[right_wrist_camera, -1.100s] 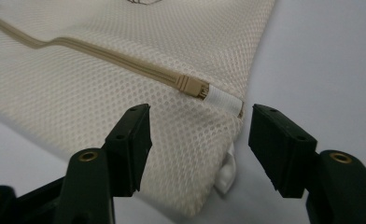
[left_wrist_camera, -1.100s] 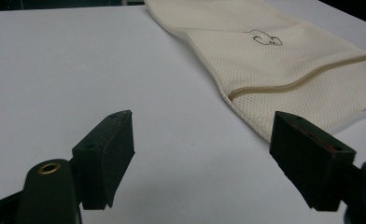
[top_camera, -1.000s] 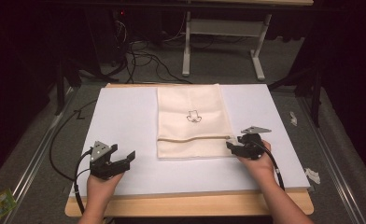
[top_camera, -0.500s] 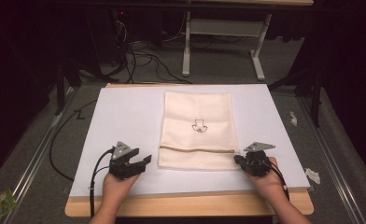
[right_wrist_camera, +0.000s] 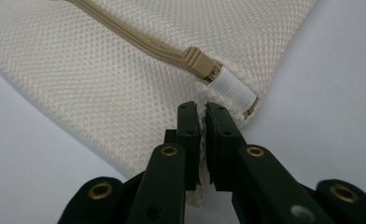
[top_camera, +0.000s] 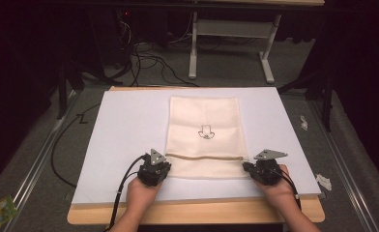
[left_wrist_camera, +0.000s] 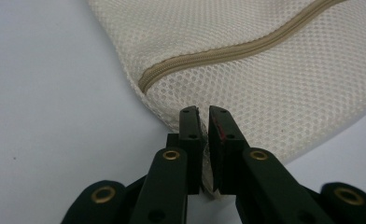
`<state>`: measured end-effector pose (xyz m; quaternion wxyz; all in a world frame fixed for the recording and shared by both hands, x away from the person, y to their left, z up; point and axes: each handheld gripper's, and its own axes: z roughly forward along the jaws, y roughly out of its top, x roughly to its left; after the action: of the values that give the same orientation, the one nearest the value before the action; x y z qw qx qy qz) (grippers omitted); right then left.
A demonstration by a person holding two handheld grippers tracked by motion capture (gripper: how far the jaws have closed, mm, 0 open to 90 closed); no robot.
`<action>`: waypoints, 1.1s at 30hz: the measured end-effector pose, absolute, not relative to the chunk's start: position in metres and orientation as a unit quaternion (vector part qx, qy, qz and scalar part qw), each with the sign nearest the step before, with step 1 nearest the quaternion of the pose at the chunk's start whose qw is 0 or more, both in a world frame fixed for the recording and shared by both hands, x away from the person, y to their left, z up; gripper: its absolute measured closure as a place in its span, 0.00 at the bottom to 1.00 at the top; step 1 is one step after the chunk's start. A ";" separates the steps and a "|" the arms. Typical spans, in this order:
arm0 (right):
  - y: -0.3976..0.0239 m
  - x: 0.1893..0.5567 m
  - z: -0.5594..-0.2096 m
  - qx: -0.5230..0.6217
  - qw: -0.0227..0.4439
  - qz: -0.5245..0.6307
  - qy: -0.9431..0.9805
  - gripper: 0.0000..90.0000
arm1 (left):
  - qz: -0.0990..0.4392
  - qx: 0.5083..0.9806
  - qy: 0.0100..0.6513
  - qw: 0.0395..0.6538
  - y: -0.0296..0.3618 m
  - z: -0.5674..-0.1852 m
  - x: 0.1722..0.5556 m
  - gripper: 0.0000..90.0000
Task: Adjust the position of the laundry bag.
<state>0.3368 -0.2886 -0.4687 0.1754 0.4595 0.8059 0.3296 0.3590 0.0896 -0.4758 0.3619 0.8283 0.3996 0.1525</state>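
High view: a cream mesh laundry bag (top_camera: 204, 135) lies flat on the white table (top_camera: 124, 130), lengthwise at its middle, its zipped end toward the near edge, where a person holds a gripper at each near corner of the bag. Left gripper (top_camera: 154, 170) pinches the bag's near-left corner; in the left gripper view its jaws are pressed onto a fold of mesh just below the end of the tan zipper (left_wrist_camera: 228, 51). Right gripper (top_camera: 266, 170) does likewise at the near-right corner, jaws clamped on the mesh just beside the zipper pull (right_wrist_camera: 200, 63) and its white elastic tab (right_wrist_camera: 232, 88). The step in hand appears to be a two-corner grasp for moving or folding the bag; the next move would call for both hands travelling together, evenly, so the mesh neither slips free nor skews
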 end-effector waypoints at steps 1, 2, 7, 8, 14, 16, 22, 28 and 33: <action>-0.289 0.335 -0.468 0.459 0.172 0.330 0.807 0.95 | 0.153 0.838 0.387 0.353 0.089 -0.474 0.350 0.95; -0.289 0.332 -0.468 0.460 0.167 0.328 0.808 0.94 | 0.153 0.838 0.387 0.353 0.089 -0.474 0.350 0.95; -0.290 0.316 -0.465 0.453 0.157 0.326 0.815 0.93 | 0.144 0.856 0.363 0.339 0.091 -0.470 0.325 0.95; -0.290 0.312 -0.466 0.452 0.156 0.325 0.816 0.93 | 0.144 0.858 0.358 0.339 0.090 -0.470 0.323 0.95; -0.293 0.303 -0.465 0.455 0.154 0.332 0.812 0.82 | 0.145 0.860 0.353 0.340 0.091 -0.469 0.325 0.92; -0.294 0.303 -0.464 0.458 0.152 0.338 0.808 0.80 | 0.148 0.860 0.350 0.342 0.092 -0.469 0.325 0.90; -0.307 0.310 -0.460 0.485 0.166 0.364 0.778 0.80 | 0.170 0.844 0.345 0.374 0.098 -0.462 0.327 0.68; -0.310 0.326 -0.463 0.506 0.155 0.378 0.760 0.81 | 0.176 0.818 0.358 0.415 0.105 -0.457 0.329 0.56; -0.304 0.332 -0.467 0.509 0.145 0.358 0.769 0.74 | 0.167 0.791 0.383 0.447 0.114 -0.458 0.334 0.51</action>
<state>0.3323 -0.3041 -0.4672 0.1452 0.5086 0.7694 0.3583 0.3339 0.1140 -0.4579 0.4474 0.7910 0.3826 0.1669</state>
